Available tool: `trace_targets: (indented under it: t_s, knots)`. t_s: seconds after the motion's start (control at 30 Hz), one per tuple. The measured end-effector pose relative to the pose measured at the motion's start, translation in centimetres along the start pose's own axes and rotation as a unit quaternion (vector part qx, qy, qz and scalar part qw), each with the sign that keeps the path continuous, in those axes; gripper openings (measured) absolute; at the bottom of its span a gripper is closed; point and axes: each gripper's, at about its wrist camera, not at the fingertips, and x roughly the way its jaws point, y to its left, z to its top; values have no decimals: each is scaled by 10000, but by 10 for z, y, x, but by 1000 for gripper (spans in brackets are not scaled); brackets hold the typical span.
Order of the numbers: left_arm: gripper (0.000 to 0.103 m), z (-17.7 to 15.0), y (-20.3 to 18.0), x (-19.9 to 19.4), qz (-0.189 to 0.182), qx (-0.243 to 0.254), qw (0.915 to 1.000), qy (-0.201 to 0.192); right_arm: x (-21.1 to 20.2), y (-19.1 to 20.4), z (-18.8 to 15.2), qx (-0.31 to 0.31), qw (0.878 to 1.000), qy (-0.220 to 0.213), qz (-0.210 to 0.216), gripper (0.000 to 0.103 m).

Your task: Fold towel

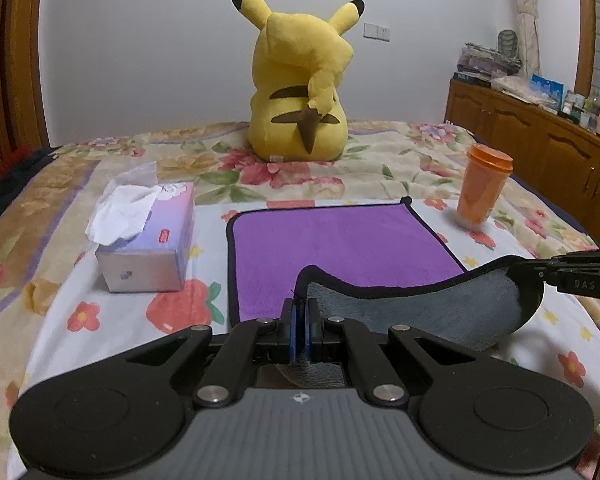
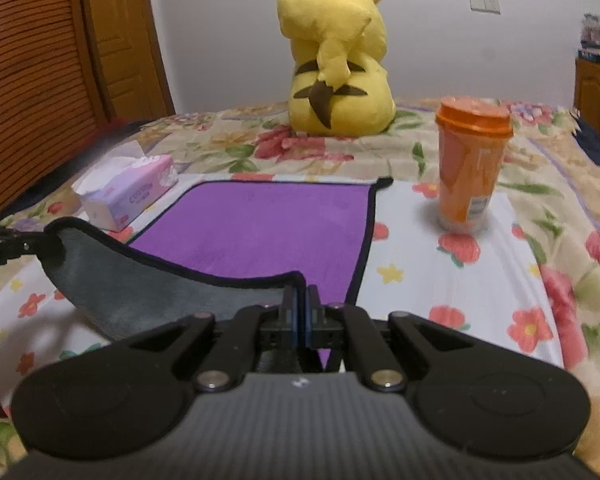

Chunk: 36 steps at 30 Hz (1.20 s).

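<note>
Towel (image 1: 340,240) on bed (image 1: 420,152), near edge lifted w/ left gripper (image 1: 300,312) & right gripper (image 2: 302,300) each pinched on a corner; soft, light, sags btwn — grip corners.

R gripper (image 2: 302,300) clamps towel (image 2: 260,224) corner, lifted.

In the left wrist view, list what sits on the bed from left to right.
tissue box → purple towel, its near edge lifted by both grippers → orange cup. The yellow plush toy sits farther back, above the towel, so I leave it out of the order.
</note>
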Motion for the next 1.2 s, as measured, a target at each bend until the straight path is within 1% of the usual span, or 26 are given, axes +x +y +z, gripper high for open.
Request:
trace_targets:
  t_s: [0.23,0.57,0.7,0.8,0.93,1.2]
  knots:
    - [7,10,3,3,-3,-26,9999,-124,0,-5,13,-78,9997,-211,19,4]
    - [7,12,6,23,15,22,9999,-107,12,-6,15,-376,9991,-171,-40,4]
    - [7,17,9,25,51,7,9997,-224,17,-10,17,-436,9989,-179,-62,4]
    - [7,19,12,26,54,-83,9995,-284,19,-14,20,-306,9994,-169,5,4]
    - [7,23,11,24,80,-49,9993,-367,20,-17,24,-217,9996,-190,30,4]
    - [7,38,9,30,99,-19,9989,-457,19,-11,36,-448,9984,-335,13,4]
